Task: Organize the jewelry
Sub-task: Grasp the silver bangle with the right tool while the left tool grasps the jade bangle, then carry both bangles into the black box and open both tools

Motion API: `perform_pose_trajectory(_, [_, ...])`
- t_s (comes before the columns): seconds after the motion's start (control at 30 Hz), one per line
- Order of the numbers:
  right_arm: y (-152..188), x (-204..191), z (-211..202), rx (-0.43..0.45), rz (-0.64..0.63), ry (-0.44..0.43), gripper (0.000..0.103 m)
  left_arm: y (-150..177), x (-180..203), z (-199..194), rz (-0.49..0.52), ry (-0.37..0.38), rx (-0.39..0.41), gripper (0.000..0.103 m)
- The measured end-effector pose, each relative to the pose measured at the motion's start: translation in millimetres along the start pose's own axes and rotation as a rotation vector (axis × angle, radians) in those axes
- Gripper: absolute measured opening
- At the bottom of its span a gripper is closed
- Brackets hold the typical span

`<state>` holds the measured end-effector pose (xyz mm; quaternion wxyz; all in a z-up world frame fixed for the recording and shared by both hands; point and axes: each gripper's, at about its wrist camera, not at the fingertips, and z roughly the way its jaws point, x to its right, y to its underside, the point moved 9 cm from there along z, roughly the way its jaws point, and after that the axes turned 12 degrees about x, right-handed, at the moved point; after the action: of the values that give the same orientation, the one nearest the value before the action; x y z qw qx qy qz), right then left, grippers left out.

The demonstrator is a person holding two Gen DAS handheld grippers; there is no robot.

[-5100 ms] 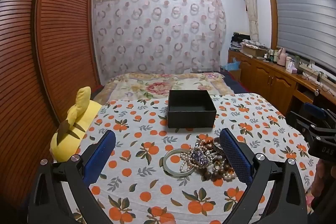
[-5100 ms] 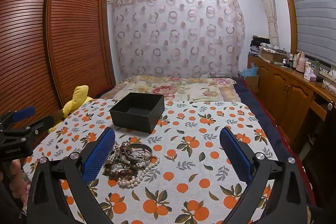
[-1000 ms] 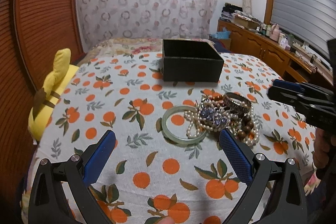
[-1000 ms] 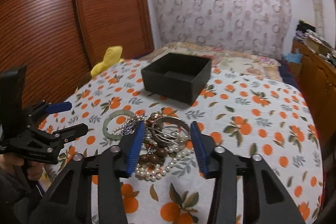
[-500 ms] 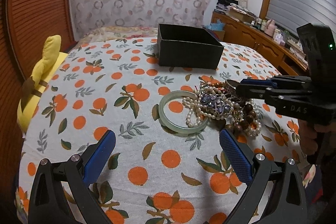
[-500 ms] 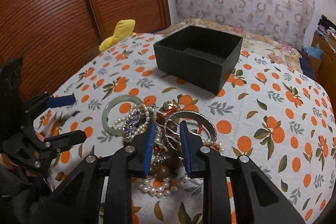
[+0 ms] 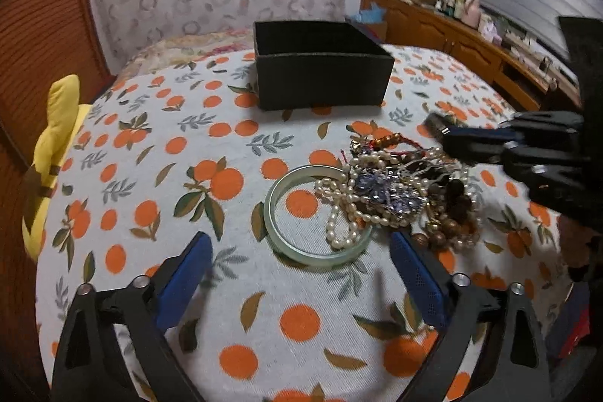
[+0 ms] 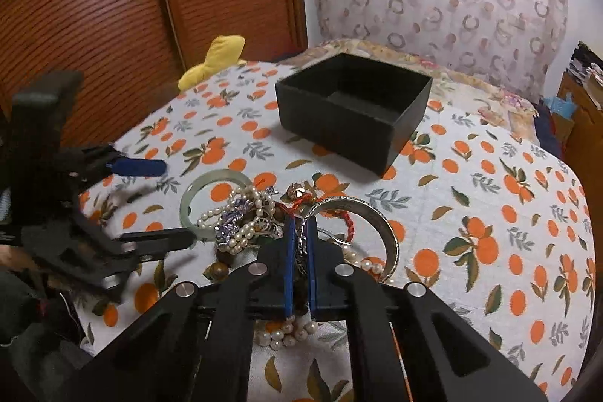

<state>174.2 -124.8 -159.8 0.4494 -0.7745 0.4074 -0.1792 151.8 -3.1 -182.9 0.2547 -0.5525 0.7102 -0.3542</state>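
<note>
Right wrist view: the right hand-held gripper [image 8: 299, 232] has just clamped onto a silver bangle [image 8: 377, 217] in the jewelry pile [image 7: 395, 191], while the left hand-held gripper [image 7: 301, 259] gapes wide before a jade bangle [image 7: 279, 236].

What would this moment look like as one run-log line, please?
right gripper: jaws shut on silver bangle | left gripper: open before jade bangle | black box: empty

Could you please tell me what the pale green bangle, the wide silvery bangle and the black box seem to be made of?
Pale green bangle: probably jade or glass, translucent and smoothly polished. Wide silvery bangle: likely metal, grey sheen with a patterned band. Black box: seemingly stiff card, matte with sharp, thin walls.
</note>
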Motion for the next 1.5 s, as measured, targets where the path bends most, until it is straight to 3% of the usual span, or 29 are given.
perform_pose_trajectory(0.3, [-5, 5, -19, 0.035, 0.009, 0.011, 0.007, -1, 8, 16, 0.034, 0.036, -0.044, 0.084])
perform_pose_trajectory(0.53, [-4, 7, -23, 0.042, 0.022, 0.011, 0.007, -2, 14, 19, 0.1, 0.04, -0.037, 0.069])
perform_pose_trajectory(0.9, [2, 12, -26, 0.038, 0.031, 0.016, 0.007, -5, 18, 22, 0.124, 0.048, -0.027, 0.068])
perform_pose_trajectory(1.2, [5, 16, -26, 0.035, 0.036, 0.02, 0.007, -15, 2, -2, 0.08, 0.008, 0.037, 0.067])
perform_pose_trajectory(1.5, [5, 15, -26, 0.035, 0.038, 0.021, 0.007, -47, 1, -34, 0.058, 0.026, 0.129, 0.066])
